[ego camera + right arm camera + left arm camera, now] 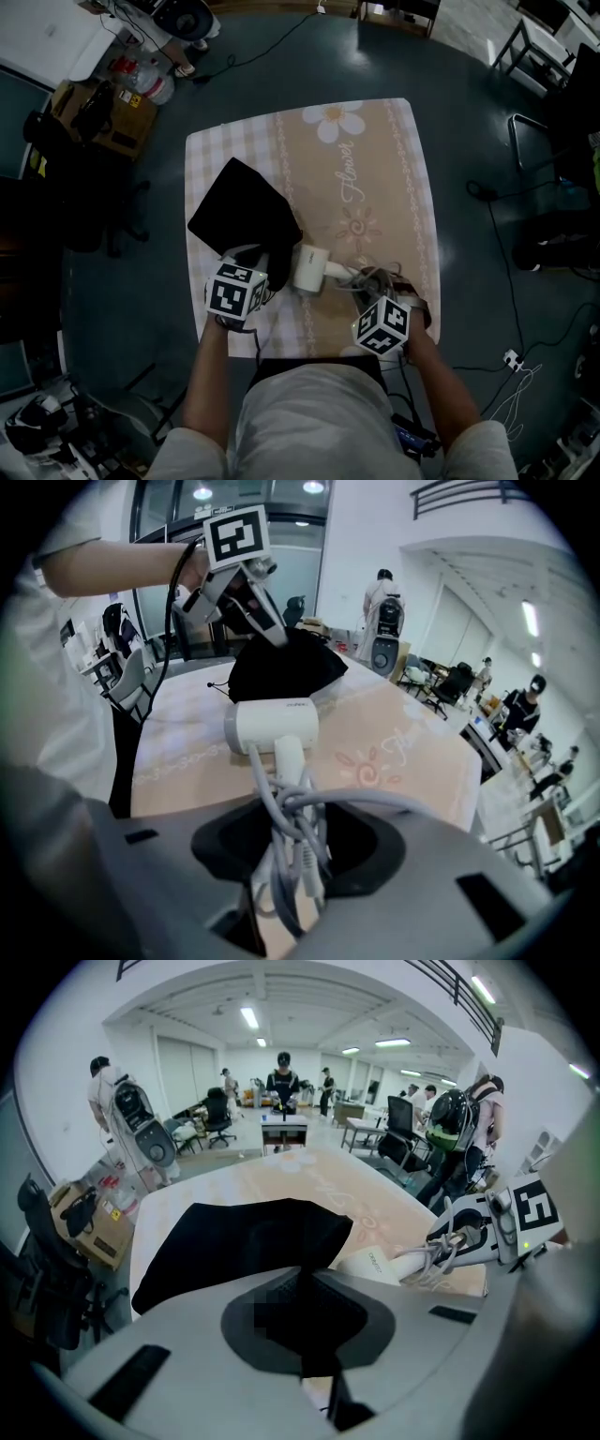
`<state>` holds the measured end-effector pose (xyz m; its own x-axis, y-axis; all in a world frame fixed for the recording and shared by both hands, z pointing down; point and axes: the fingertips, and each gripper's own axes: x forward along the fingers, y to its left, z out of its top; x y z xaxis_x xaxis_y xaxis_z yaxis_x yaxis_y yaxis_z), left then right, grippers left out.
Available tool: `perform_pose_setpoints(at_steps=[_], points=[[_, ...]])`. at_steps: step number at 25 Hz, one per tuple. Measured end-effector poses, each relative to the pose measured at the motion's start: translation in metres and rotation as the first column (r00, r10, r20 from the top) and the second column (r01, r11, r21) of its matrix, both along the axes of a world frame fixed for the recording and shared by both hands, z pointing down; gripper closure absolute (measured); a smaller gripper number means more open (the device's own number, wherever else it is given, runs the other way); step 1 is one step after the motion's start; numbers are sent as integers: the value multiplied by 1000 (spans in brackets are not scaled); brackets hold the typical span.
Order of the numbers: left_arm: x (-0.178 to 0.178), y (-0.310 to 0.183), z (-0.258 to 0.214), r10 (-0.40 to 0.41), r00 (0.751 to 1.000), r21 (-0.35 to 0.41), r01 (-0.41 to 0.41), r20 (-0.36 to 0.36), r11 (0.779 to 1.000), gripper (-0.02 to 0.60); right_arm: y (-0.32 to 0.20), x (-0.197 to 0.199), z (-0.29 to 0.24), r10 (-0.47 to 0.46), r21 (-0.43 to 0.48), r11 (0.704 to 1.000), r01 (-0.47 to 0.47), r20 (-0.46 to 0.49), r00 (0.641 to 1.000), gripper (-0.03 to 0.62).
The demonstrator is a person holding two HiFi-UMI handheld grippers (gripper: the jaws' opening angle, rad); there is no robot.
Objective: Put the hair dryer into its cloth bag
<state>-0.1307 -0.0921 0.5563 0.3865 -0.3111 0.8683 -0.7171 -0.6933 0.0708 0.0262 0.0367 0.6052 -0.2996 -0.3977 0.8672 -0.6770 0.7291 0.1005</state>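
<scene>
Right gripper [291, 855] clamps the white plastic hair dryer [274, 726] by its cord-wrapped handle, barrel just ahead of the jaws. Left gripper [314, 1335] is closed, pinching the rim of the black cloth bag [234, 1241]. Loose grey cord loops [300, 817] could snag on the bag's mouth.

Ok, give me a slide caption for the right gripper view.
Right tongs grip the white hair dryer by its cord-wrapped handle; left tongs hold the black bag behind.

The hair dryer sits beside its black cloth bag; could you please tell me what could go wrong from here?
1. The right tongs hold the hair dryer by its handle through loose cord loops, so it may slip, or the loops may snag on the cloth bag.
2. The left tongs pinch one edge of that bag, whose mouth looks flat; the dryer might push it away.
</scene>
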Motion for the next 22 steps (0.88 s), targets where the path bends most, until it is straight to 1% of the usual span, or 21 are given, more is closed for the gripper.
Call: perform_pose_setpoints(at_steps=[3, 6, 9, 11, 14, 18, 20, 22], points=[[2, 1, 0, 7, 1000, -2, -7, -2, 1000, 568, 13, 10, -5, 17, -25, 1000, -17, 2, 1000, 428], [4, 2, 2, 8, 1000, -6, -8, -3, 1000, 568, 22, 19, 2, 14, -60, 998, -16, -23, 1000, 427], [5, 2, 5, 7, 1000, -13, -7, -4, 1000, 568, 27, 23, 16, 8, -72, 997, -11, -51, 999, 403], [8, 4, 6, 13, 1000, -17, -13, -6, 1000, 568, 30, 25, 19, 9, -48, 999, -12, -63, 998, 379], [11, 4, 8, 19, 1000, -23, -19, -11, 1000, 568, 36, 30, 10, 28, 0, 1000, -28, -51, 998, 365], [14, 3, 11, 25, 999, -29, -26, -20, 999, 568, 45, 39, -22, 66, 46, 997, -65, -21, 998, 364], [16, 3, 11, 29, 999, -29, -30, -25, 999, 568, 47, 34, -45, 35, 75, 997, -34, -11, 999, 364], [17, 3, 10, 33, 999, -22, -33, -24, 999, 568, 44, 21, -57, -44, 80, 996, 46, -28, 999, 362]])
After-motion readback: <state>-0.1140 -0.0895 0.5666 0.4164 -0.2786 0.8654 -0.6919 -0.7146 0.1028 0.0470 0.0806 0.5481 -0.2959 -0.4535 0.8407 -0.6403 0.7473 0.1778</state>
